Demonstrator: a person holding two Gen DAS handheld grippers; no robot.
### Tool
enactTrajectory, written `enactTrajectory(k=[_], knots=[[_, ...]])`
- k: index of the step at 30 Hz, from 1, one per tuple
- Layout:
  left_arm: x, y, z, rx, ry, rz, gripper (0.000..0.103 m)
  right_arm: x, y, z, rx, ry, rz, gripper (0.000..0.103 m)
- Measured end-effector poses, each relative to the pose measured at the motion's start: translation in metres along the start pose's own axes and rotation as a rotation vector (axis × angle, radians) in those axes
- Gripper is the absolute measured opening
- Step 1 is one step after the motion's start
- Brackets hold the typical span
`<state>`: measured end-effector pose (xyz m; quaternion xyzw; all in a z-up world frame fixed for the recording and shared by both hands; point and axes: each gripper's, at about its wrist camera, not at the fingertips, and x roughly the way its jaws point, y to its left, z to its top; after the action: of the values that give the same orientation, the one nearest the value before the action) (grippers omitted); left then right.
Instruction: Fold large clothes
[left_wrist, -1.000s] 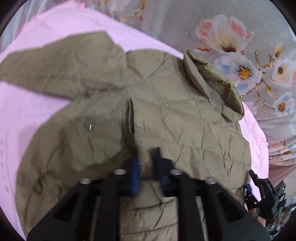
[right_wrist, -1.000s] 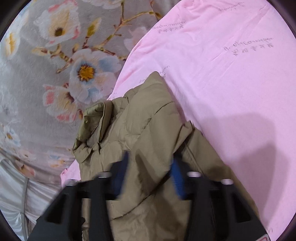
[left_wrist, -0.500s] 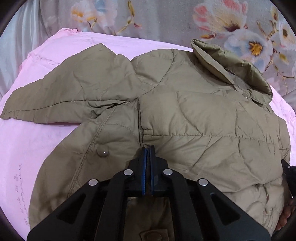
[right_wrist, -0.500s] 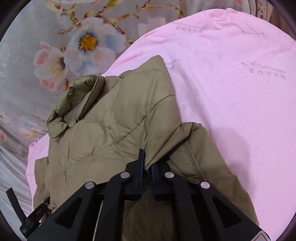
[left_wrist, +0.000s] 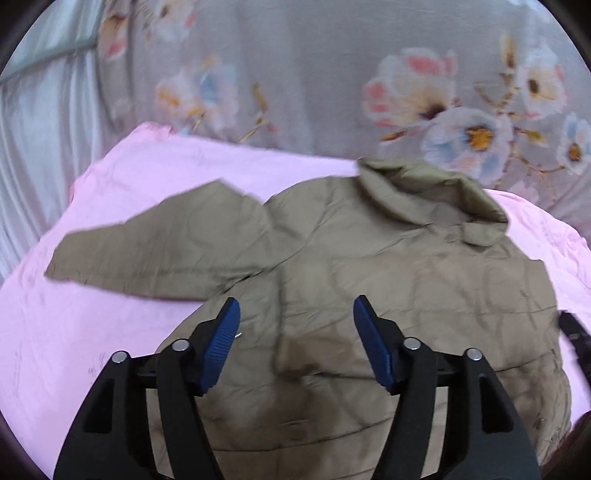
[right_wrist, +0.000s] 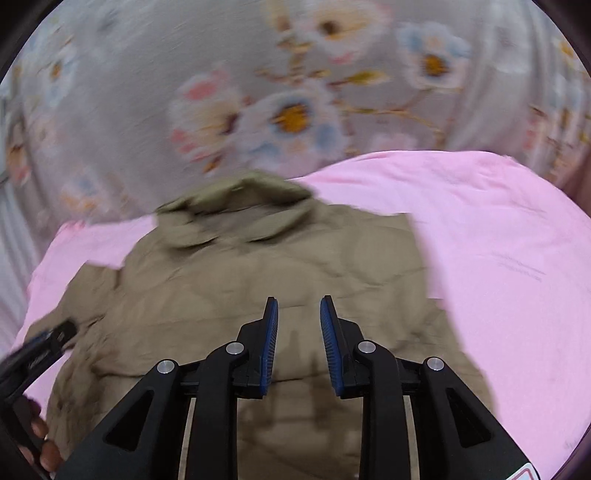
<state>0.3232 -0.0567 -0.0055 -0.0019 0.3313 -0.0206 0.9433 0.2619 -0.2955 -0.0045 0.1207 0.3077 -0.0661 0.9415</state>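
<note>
An olive quilted jacket (left_wrist: 388, 280) lies flat on a pink sheet (left_wrist: 110, 332), collar toward the floral cover. One sleeve (left_wrist: 159, 254) stretches out to the left in the left wrist view. My left gripper (left_wrist: 295, 314) hovers above the jacket's lower front, its jaws opening wide with nothing between them. In the right wrist view the same jacket (right_wrist: 258, 280) fills the middle, and my right gripper (right_wrist: 298, 306) hangs over it, jaws opening a little, empty. The left gripper (right_wrist: 44, 347) shows at the left edge there, held by a hand.
A grey bed cover with large flowers (left_wrist: 443, 96) lies beyond the pink sheet (right_wrist: 498, 258). Pale striped fabric (left_wrist: 40, 122) runs along the far left. The right gripper's black tip (left_wrist: 576, 339) peeks in at the right edge of the left wrist view.
Both grippers let go of the jacket fabric, opened and lifted back. The jacket now lies spread flat, further from both cameras, and the views have rolled toward level.
</note>
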Motion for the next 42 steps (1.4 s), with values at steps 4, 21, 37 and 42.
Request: enactTrajectory(k=[4,21,37,42], knots=[[0.023,-0.036,0.001,0.075,0.049,-0.003,0.063,0.037,0.031,-0.009,-0.064,0.101,0.031,0.021],[0.082,-0.044,-0.042,0.098,0.149,0.064,0.071,0.077,0.051,-0.046,-0.133,0.207,0.007,0.021],[0.039,0.182,-0.011,-0.362,0.129,0.053,0.092,0.05,0.11,-0.033,-0.24,0.151,-0.027,0.021],[0.065,0.3,-0.012,-0.571,0.168,0.177,0.092,0.073,0.127,-0.047,-0.308,0.239,-0.038,0.021]])
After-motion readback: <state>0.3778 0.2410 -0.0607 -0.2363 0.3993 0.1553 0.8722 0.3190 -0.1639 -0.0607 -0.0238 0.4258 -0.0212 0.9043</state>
